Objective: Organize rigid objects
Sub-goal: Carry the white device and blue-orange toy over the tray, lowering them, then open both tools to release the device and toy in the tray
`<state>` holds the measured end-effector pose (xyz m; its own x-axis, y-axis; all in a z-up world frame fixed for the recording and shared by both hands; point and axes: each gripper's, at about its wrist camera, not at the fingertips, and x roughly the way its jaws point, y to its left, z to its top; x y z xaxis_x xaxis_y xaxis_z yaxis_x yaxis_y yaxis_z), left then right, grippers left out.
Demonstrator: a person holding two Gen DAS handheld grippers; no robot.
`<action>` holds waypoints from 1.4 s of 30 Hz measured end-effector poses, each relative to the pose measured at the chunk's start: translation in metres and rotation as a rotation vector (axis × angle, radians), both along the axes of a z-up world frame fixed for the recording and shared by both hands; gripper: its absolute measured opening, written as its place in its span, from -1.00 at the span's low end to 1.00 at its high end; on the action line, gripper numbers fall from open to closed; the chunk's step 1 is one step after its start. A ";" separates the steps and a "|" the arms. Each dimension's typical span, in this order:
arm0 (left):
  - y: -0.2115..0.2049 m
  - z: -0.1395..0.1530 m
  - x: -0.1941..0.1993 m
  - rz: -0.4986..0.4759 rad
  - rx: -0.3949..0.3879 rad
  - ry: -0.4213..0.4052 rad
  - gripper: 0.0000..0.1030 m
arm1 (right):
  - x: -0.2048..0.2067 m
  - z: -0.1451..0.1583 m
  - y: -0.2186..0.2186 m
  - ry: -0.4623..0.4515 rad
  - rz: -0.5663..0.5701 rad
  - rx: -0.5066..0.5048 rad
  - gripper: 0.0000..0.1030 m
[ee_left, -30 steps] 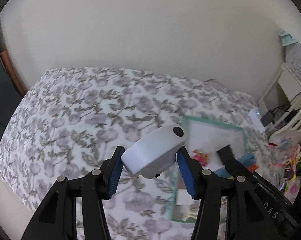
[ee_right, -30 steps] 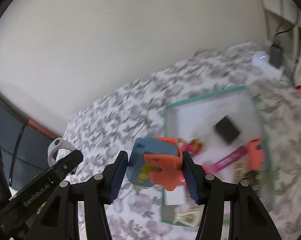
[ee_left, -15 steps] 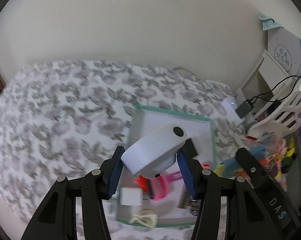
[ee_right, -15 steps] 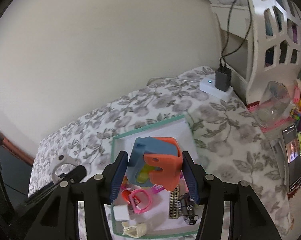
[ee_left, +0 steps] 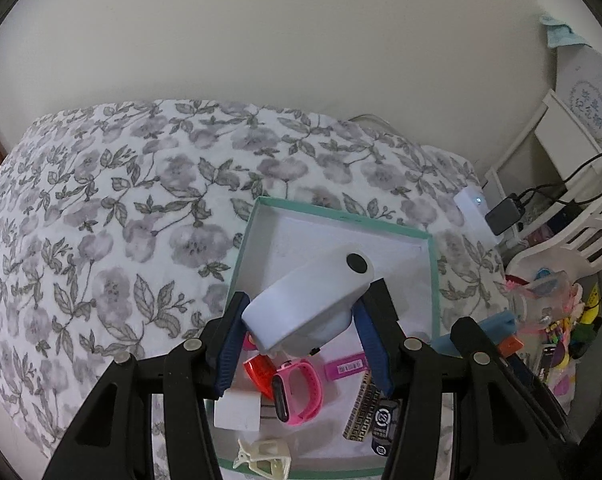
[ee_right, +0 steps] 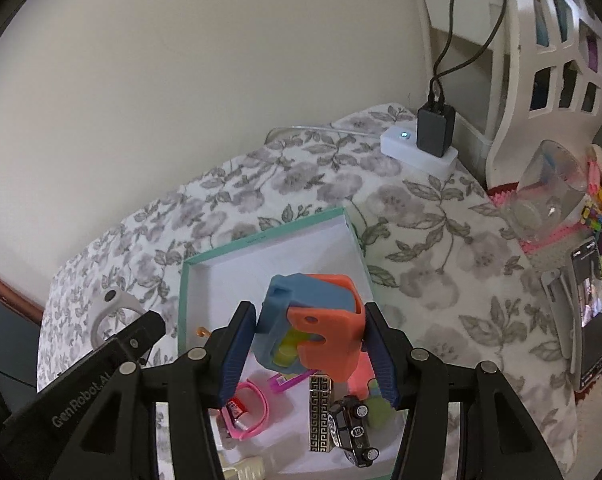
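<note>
- White plastic is what the left tool (ee_left: 301, 332) carries: a rounded white device (ee_left: 309, 304) with a black dot, clamped between the blue pads and tilted, its dotted end up and away.
- The right tool (ee_right: 309, 344) is closed on a blue-and-orange toy (ee_right: 313, 324); both pads press its sides.
- Both things hang above the box (ee_left: 435, 280), a shallow tray with a teal rim that lies on the flowered bed (ee_left: 101, 220).
- The step in hand, as I judge it, is to set both things down inside the box.
- The near half of the box is crowded: a pink band (ee_left: 299, 390), a red piece (ee_left: 259, 372), a white cube (ee_left: 237, 414), a cream clip (ee_left: 265, 456), a patterned bar (ee_right: 321, 412) and a toy car (ee_right: 355, 430).
- The far half of the floor is bare, so that is the better place for both.
- Lower one tool first, because the two stand close together over a small box and could knock each other.
- Bring the device down until its lower edge meets the floor, and only then let the pads part; from its tilt it may roll or tip if dropped.
- The toy seems to have loose, hinged parts, so it should be released low and gently.
- Keep the fingers clear of the thin rim; the box looks light and the bed is soft, so a push could shift or tilt it.
</note>
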<state>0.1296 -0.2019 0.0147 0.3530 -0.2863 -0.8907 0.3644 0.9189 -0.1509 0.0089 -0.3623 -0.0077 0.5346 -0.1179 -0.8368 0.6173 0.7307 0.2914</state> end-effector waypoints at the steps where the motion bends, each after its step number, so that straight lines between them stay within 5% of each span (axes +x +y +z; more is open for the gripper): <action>1: 0.000 -0.002 0.001 0.001 0.003 0.002 0.08 | 0.002 -0.003 0.000 0.009 0.003 0.000 0.12; 17: 0.004 -0.078 0.013 0.012 0.056 0.157 0.09 | 0.016 -0.072 0.000 0.189 0.037 0.051 0.11; 27: 0.006 -0.075 0.011 0.008 0.053 0.152 0.09 | 0.017 -0.075 0.004 0.211 0.050 0.046 0.12; 33: 0.008 -0.062 0.006 -0.005 0.053 0.118 0.27 | 0.017 -0.071 0.007 0.217 0.064 0.034 0.16; 42: 0.021 -0.047 0.006 0.017 0.061 0.085 0.37 | 0.015 -0.060 0.014 0.207 0.081 0.001 0.44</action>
